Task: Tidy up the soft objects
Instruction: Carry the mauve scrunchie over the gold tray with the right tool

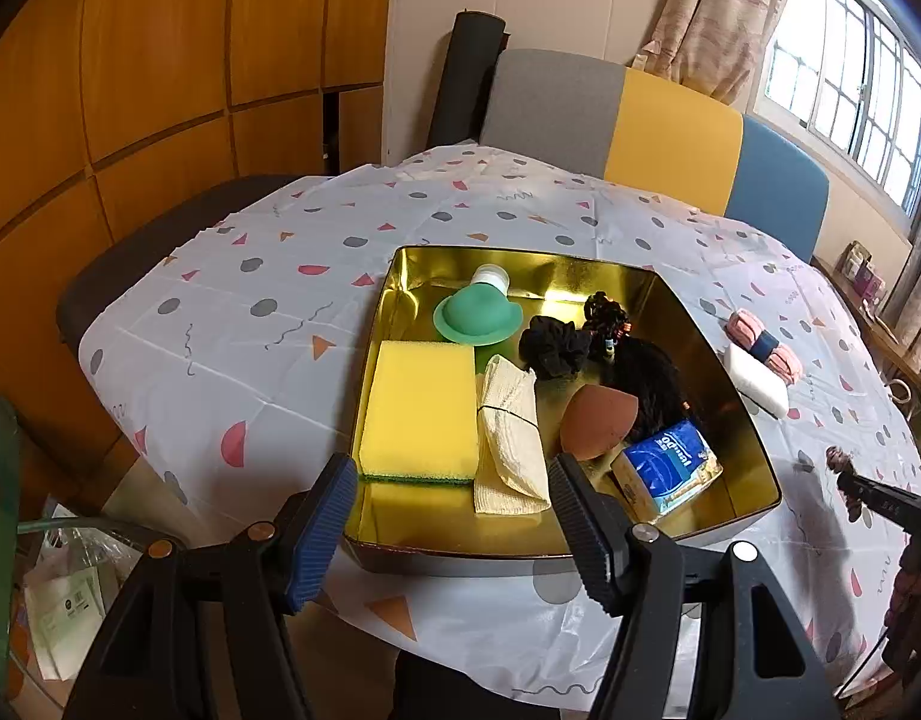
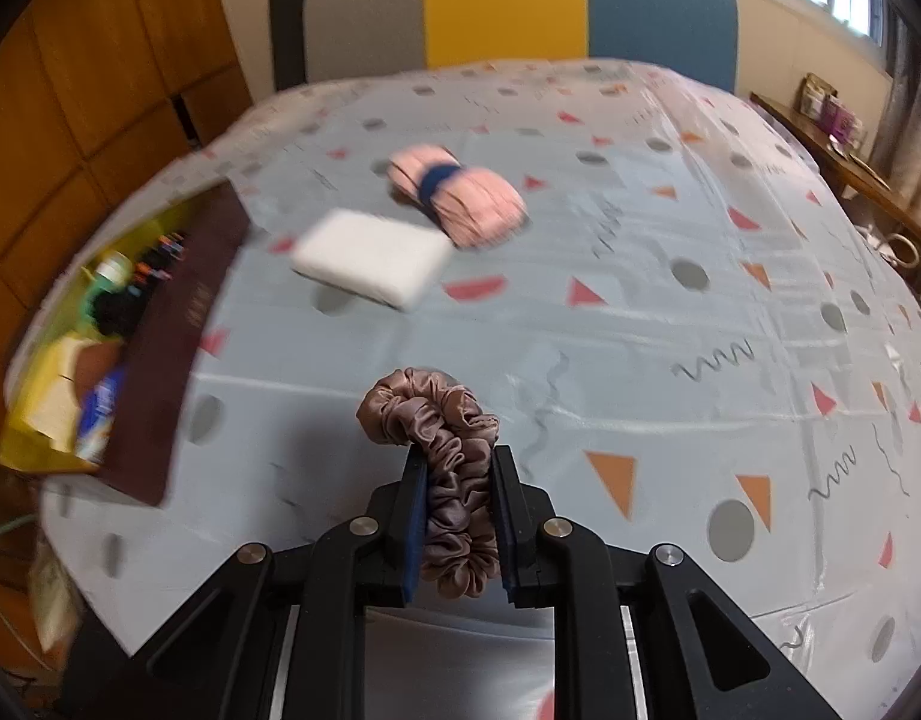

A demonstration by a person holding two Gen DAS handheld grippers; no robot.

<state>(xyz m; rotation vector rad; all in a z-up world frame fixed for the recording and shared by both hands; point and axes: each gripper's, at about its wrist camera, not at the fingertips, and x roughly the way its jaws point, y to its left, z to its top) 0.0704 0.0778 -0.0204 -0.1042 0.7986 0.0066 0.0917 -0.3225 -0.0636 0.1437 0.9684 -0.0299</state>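
Observation:
A gold-lined tin (image 1: 754, 450) on the patterned tablecloth holds several soft items: a yellow sponge (image 1: 421, 414), a folded cream cloth (image 1: 511, 438), a black scrunchie (image 1: 553, 348), a brown makeup sponge (image 1: 595, 420) and a blue tissue pack (image 1: 670, 468). My left gripper (image 1: 451, 480) hovers open over the tin's near edge, with nothing between its fingers. My right gripper (image 2: 458, 462) is shut on a brown satin scrunchie (image 2: 436, 420), lifted above the cloth to the right of the tin (image 2: 178, 348). A white pad (image 2: 373, 255) and a pink bundle with a blue band (image 2: 460, 195) lie on the table beyond it.
A green hat-shaped piece (image 1: 477, 315) and a dark fuzzy bundle (image 1: 652, 378) also lie in the tin. A grey, yellow and blue chair back (image 1: 670, 132) stands behind the table. A wooden side shelf (image 2: 844, 162) runs along the right under the window.

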